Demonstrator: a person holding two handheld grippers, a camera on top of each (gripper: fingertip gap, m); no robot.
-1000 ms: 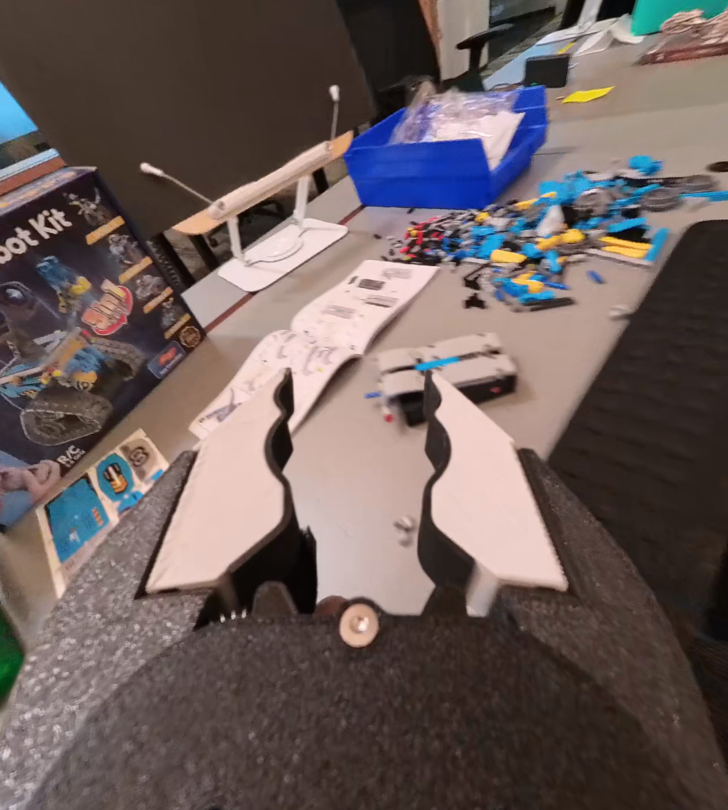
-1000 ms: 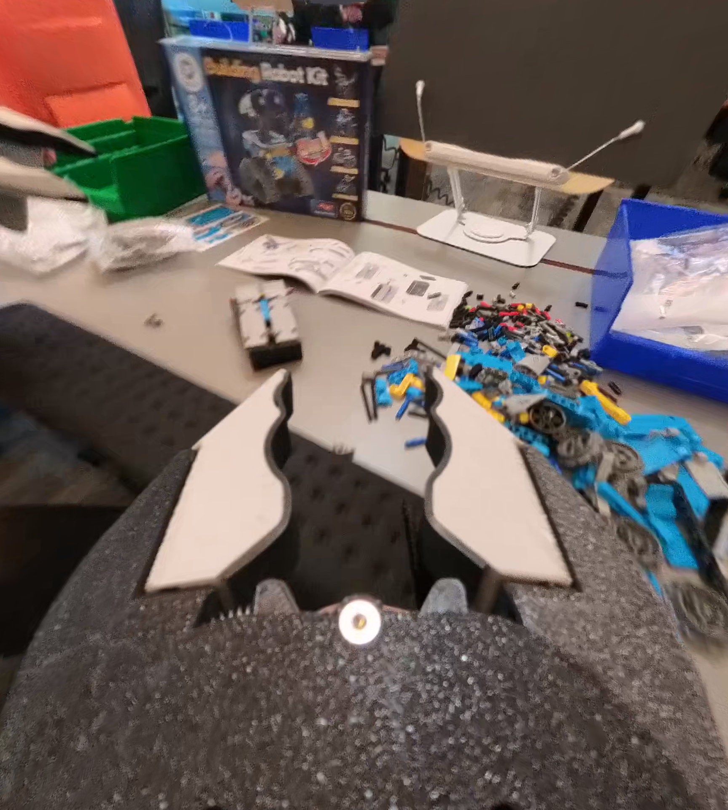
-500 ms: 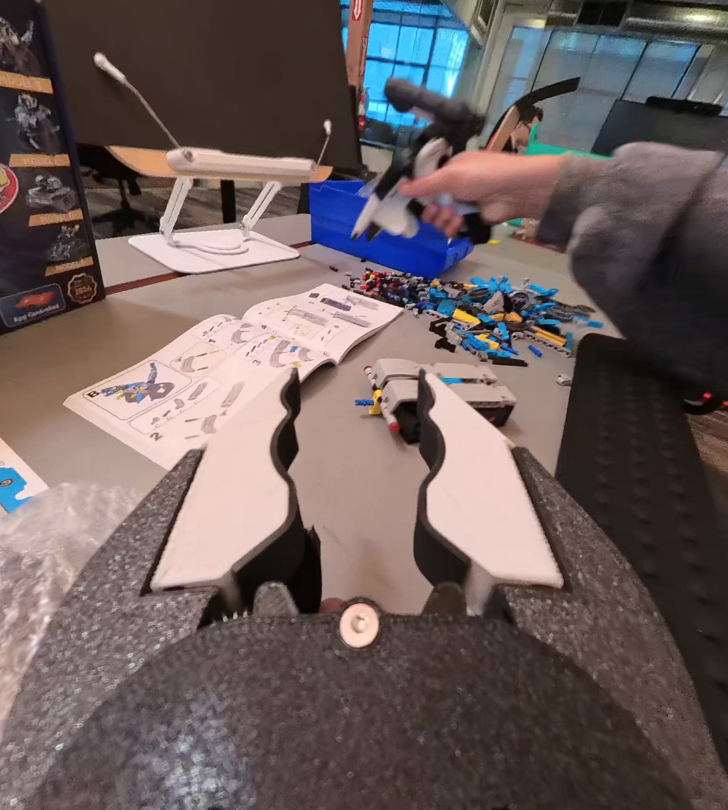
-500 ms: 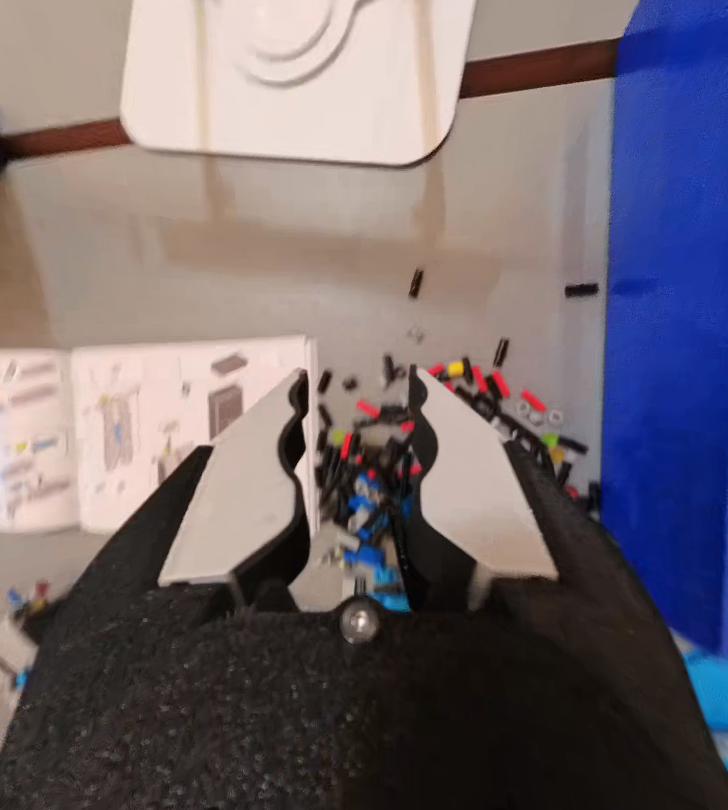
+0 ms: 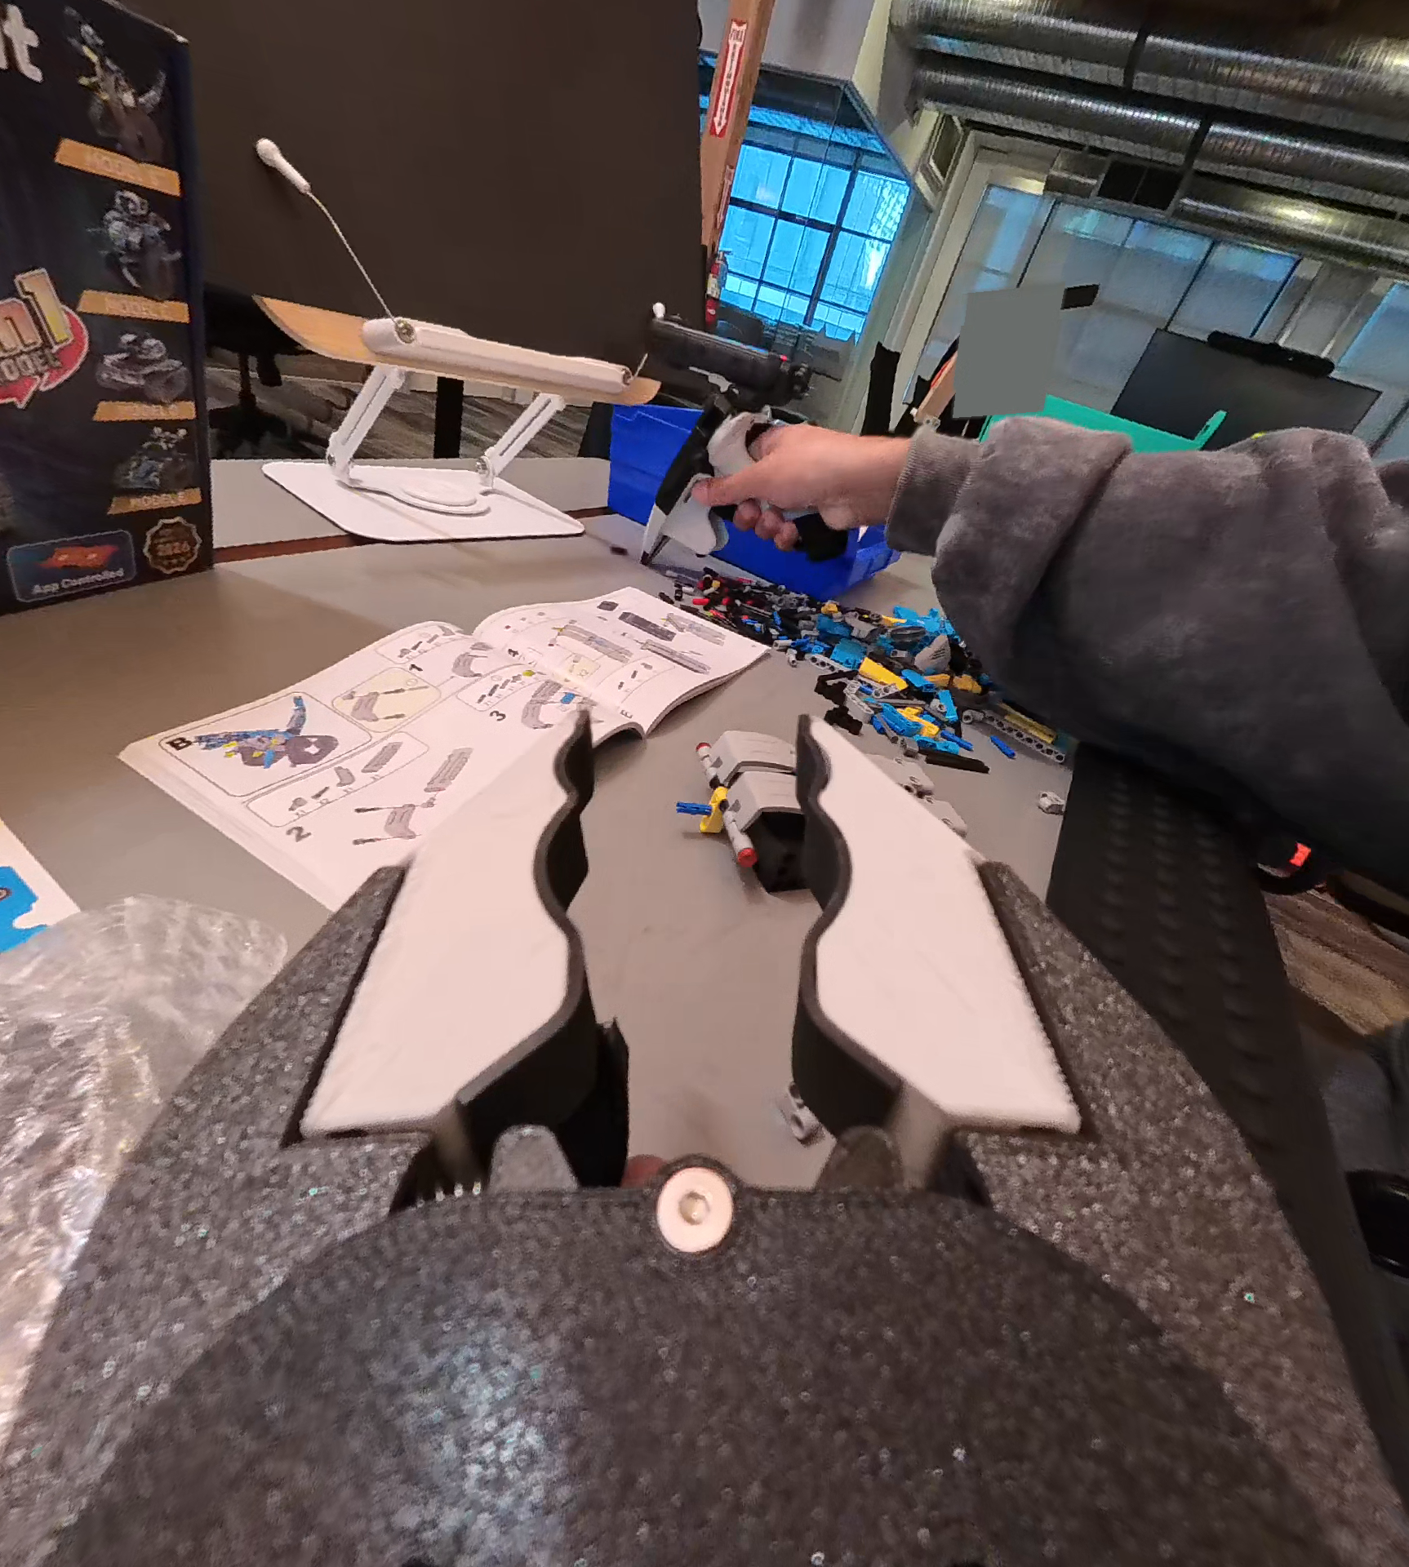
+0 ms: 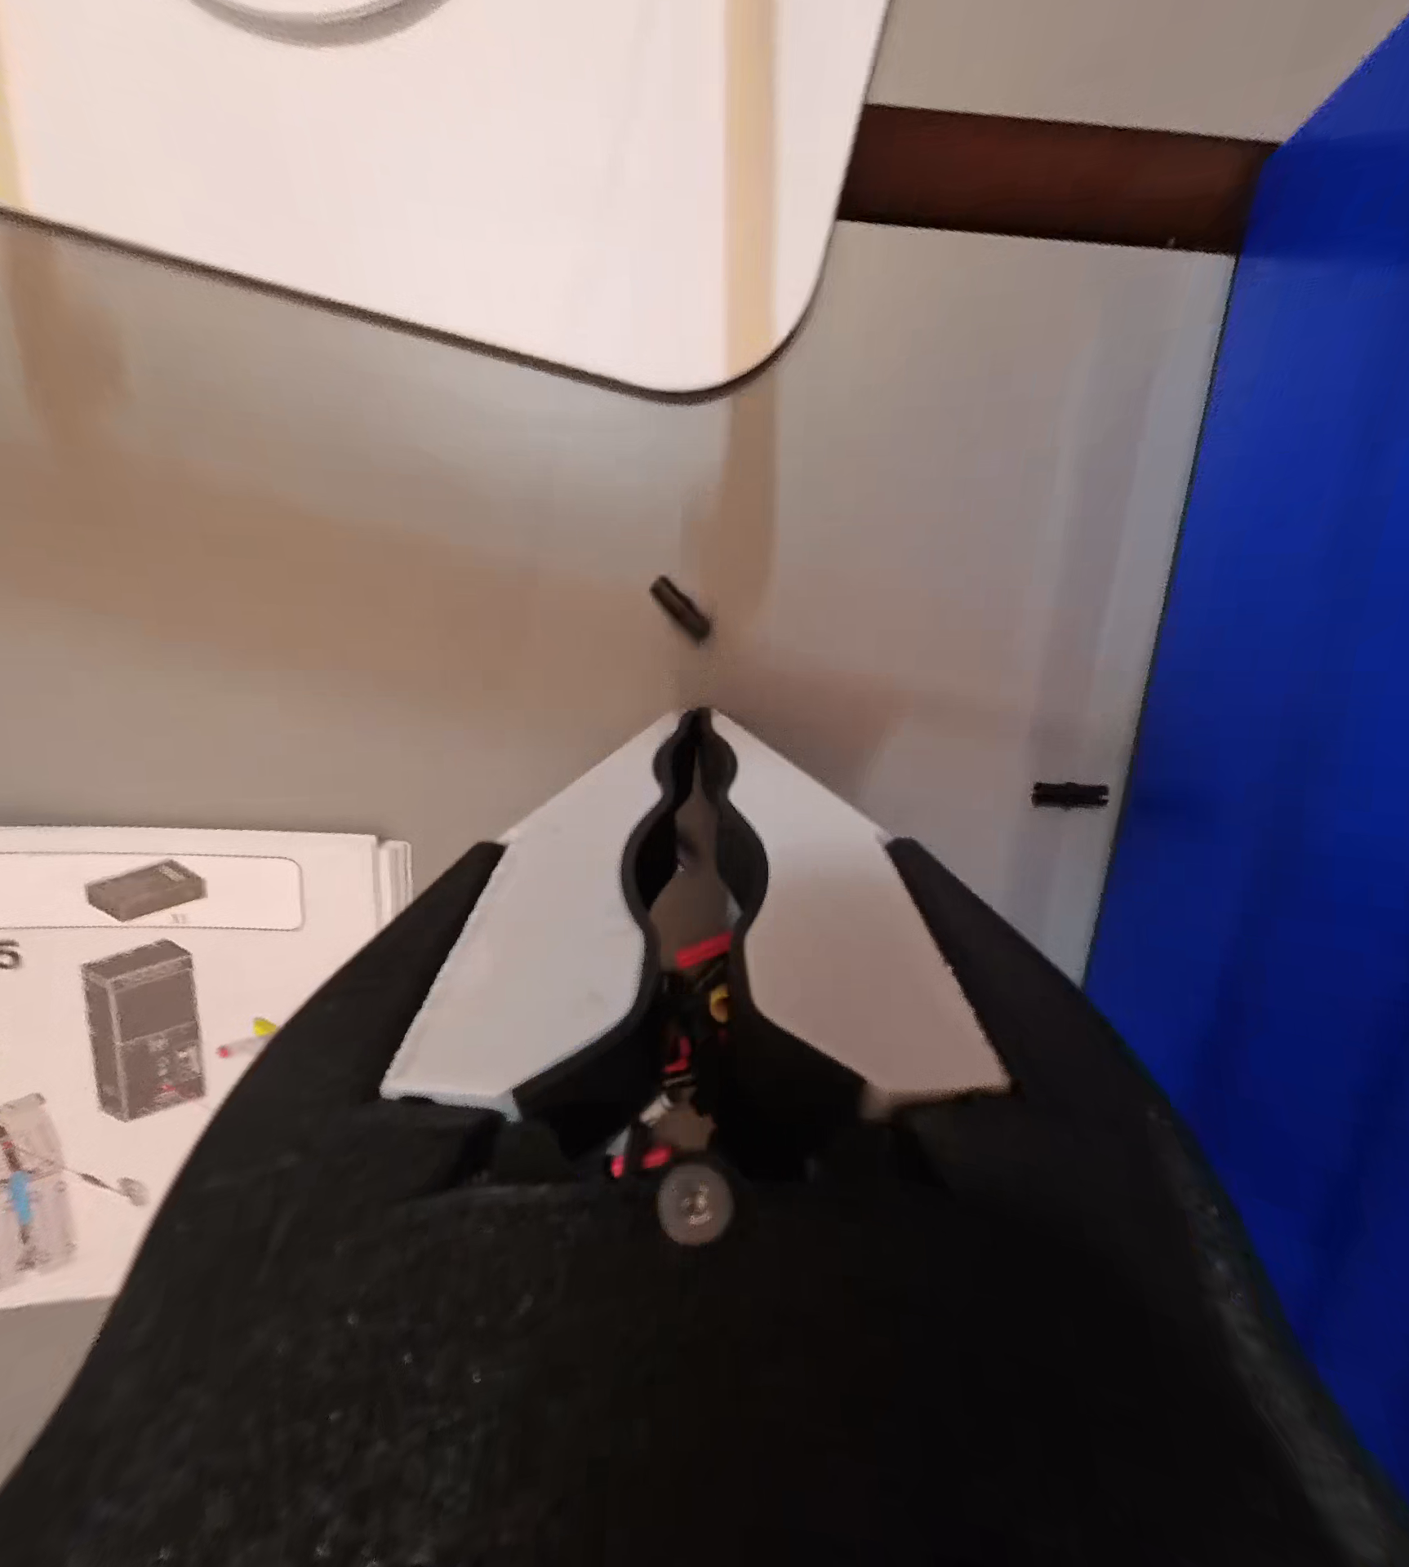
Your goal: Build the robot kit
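Our left tool (image 5: 691, 731) hangs spread above the table (image 5: 90, 678), nearest the grey block assembly (image 5: 756, 793) beside the instruction booklet (image 5: 430, 721). Our right tool (image 6: 697, 721) is pressed together, seemingly empty, just short of a black pin (image 6: 680, 609) near the blue bin (image 6: 1320, 678).

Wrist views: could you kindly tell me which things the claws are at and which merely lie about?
At the claws: left claw, open, near grey brick-built block; right claw, shut, beside small black plastic pin.
Lying about: open white paper booklet; blue plastic bin; white folding stand; pile of blue and yellow bricks.
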